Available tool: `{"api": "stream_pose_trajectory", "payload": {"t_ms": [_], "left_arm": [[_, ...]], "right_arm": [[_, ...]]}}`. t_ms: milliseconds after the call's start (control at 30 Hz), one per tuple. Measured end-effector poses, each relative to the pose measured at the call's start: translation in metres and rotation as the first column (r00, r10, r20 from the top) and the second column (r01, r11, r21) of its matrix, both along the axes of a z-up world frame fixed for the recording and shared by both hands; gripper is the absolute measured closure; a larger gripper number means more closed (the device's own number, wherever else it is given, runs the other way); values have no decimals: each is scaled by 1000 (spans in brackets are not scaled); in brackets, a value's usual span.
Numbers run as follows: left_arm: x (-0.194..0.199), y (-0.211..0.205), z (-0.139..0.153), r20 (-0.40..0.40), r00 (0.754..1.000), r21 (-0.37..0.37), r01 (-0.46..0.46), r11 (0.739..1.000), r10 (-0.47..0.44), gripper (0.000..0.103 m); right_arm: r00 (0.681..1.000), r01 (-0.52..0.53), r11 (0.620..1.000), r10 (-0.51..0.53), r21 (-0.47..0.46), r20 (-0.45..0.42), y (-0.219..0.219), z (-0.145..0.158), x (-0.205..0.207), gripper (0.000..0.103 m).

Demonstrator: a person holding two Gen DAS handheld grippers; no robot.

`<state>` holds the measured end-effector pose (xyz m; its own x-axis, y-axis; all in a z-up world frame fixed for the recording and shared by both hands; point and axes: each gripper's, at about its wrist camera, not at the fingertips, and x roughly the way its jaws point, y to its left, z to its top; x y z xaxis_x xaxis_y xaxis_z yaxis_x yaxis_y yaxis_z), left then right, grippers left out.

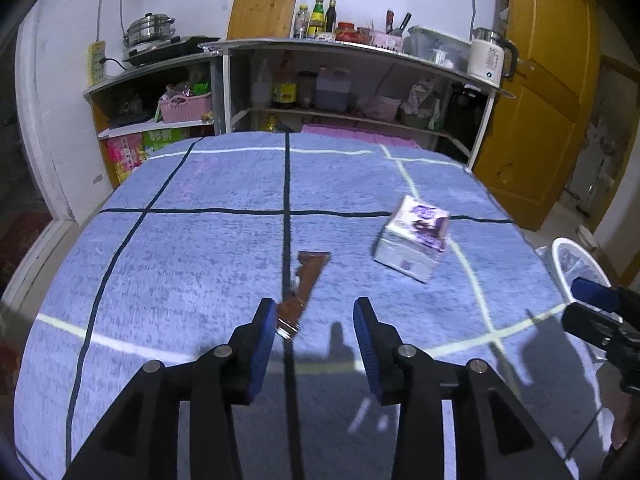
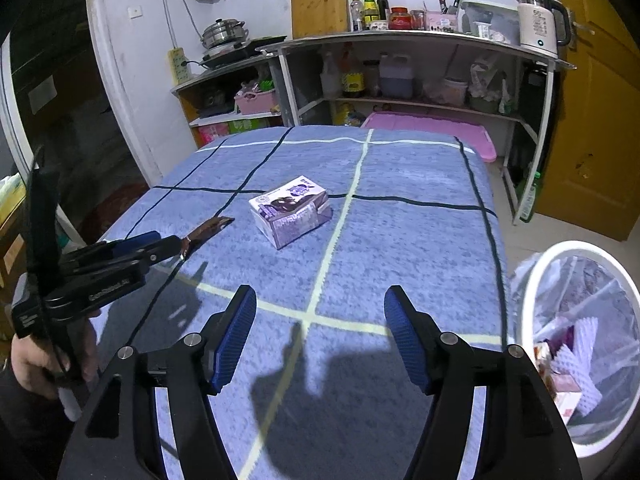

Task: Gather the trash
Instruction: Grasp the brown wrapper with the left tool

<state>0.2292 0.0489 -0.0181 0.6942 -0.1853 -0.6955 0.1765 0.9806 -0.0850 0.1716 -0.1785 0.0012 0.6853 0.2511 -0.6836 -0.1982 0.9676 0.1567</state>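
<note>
The brown wrapper (image 1: 306,286) lies flat on the tabletop (image 1: 200,264), a long narrow strip whose long axis runs away from the left gripper (image 1: 315,312) and leans slightly rightward at its far end. Its near, shiny end sits just beside the left-hand pad of that gripper, partly hidden behind it; whether they touch cannot be told. The left gripper is spread, nothing pressed between its pads.

The purple and white carton (image 2: 290,210) lies on its broad face ahead of the right gripper (image 2: 320,300) and a little to its left, well apart from it. Its long axis runs diagonally, the far end angled to the right. The right gripper is spread wide and empty, hovering above the cloth. A hand (image 2: 44,360) grips the left tool's handle.

The tabletop is covered by a blue towel-like cloth crossed by dark and pale lines forming a grid. To the right of the right gripper, off the table edge, stands a white bin (image 2: 532,280) lined with a clear bag and already holding foam netting and packaging.

Beyond the table stand open shelves (image 2: 400,100) with bottles, pink baskets, a steamer pot, a cutting board and a kettle (image 2: 538,20). A yellow door (image 1: 540,100) is at far right.

Count: one wrapper, one carton, one bin, two grippers.
</note>
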Motion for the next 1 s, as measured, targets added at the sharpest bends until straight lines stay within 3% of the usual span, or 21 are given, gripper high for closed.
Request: {"api": "stream_pose_trajectory", "payload": {"t_ms": [333,500,733,1000], "left_arm": [[39,-5,-29,-81,997,42,6,999,-3,63],[41,-3,-32,-96,995,28,2,1000,1,76],[29,5,-26,-73,997,-34,6,999,-8,77],[-1,36,-12,-23,999,-121,-45,992,42,77]], "right_arm": [[1000,-17,1000,16,-22,-18,16,-6,22,36],[999,-27,999,26,-32,-24,25,-8,29,36],[999,-44,998,42,-44,-28,39,-8,37,36],[1000,-2,1000,2,-13,-28,49,-4,59,36]]}}
